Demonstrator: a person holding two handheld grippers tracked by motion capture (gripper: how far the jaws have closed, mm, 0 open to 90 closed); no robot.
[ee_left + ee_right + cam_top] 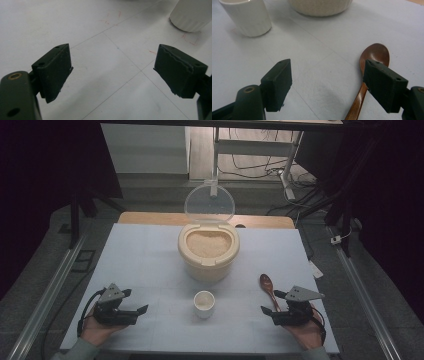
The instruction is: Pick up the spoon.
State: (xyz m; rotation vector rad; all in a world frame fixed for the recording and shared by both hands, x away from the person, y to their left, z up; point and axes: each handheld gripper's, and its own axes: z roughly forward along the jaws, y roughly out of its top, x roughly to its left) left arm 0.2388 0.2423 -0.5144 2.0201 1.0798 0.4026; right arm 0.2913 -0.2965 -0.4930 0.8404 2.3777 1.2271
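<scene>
A cream rice container [208, 251] full of rice stands mid-table, its clear lid [209, 203] swung up behind it. In front of it is a small white cup [204, 303], seen too in the left gripper view [191, 15] and the right gripper view [248, 16]. A brown wooden spoon [268, 289] lies to the cup's right. My right gripper [271, 304] rests open beside the spoon; its right jaw overlaps the spoon [372, 56] in its own view, nothing between the jaws. My left gripper [137, 304] rests open on the table at the left [112, 72], empty.
The white table top [150, 260] carries faint grid lines and small red marks. A wooden strip [150, 218] runs along its far edge. Metal rails flank the table, and a desk frame with cables [260, 165] stands beyond.
</scene>
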